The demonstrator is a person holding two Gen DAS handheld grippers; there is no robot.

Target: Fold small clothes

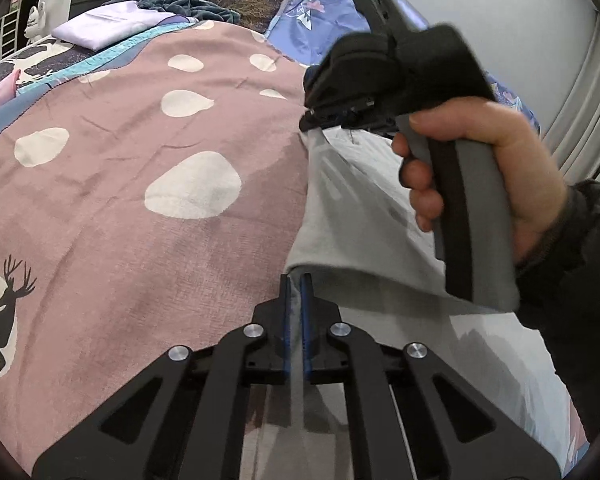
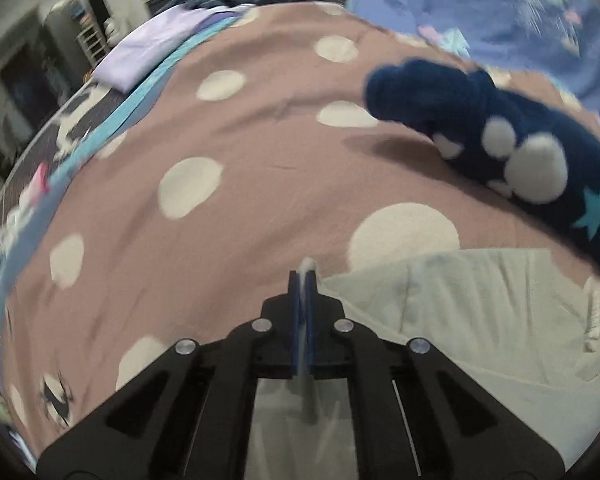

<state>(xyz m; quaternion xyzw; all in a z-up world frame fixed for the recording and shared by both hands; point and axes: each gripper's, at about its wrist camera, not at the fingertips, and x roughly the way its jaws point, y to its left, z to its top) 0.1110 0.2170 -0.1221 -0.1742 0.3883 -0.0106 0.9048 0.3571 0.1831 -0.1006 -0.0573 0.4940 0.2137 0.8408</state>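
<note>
The left gripper (image 1: 296, 284) is pinching the edge of the pale garment (image 1: 340, 200) lying just ahead of it on the bedspread (image 1: 140, 120). The right gripper (image 2: 304, 276) is pinching another corner, a navy sock (image 2: 500, 136) lying beyond to its right.

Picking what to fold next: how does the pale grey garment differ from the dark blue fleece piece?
The pale grey garment is plain and smooth; the dark blue fleece piece is fluffy, with white spots and a turquoise star. The grey one is pinched by both the left gripper and right gripper; the blue one lies untouched. Both rest on the pink spotted bedspread.
</note>
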